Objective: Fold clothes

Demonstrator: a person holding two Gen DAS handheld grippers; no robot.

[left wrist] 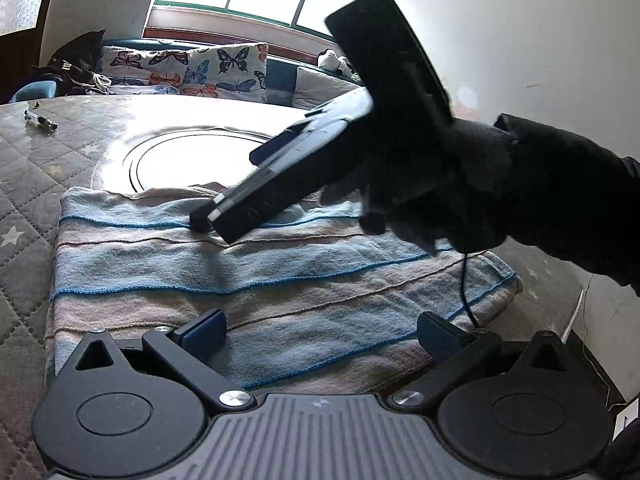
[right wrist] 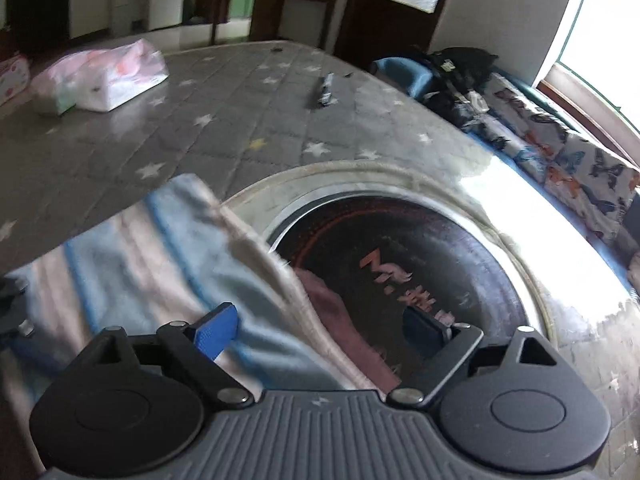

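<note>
Holding your left gripper (left wrist: 322,334) low over the folded striped sweater (left wrist: 260,272), you keep its jaws spread wide with nothing between them. The sweater lies on the star-quilted table cover (left wrist: 24,184), its far edge reaching the round glass plate (left wrist: 192,156). To the right, your right gripper (right wrist: 324,332), held in a gloved hand (left wrist: 460,196), stands released too, one fingertip (left wrist: 200,222) touching the knit.

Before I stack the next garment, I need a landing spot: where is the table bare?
Bare: the quilted cover between the striped garment, tissue packs and pen. Crowded: the near edge, where the garment overlaps the round glass inset.
</note>
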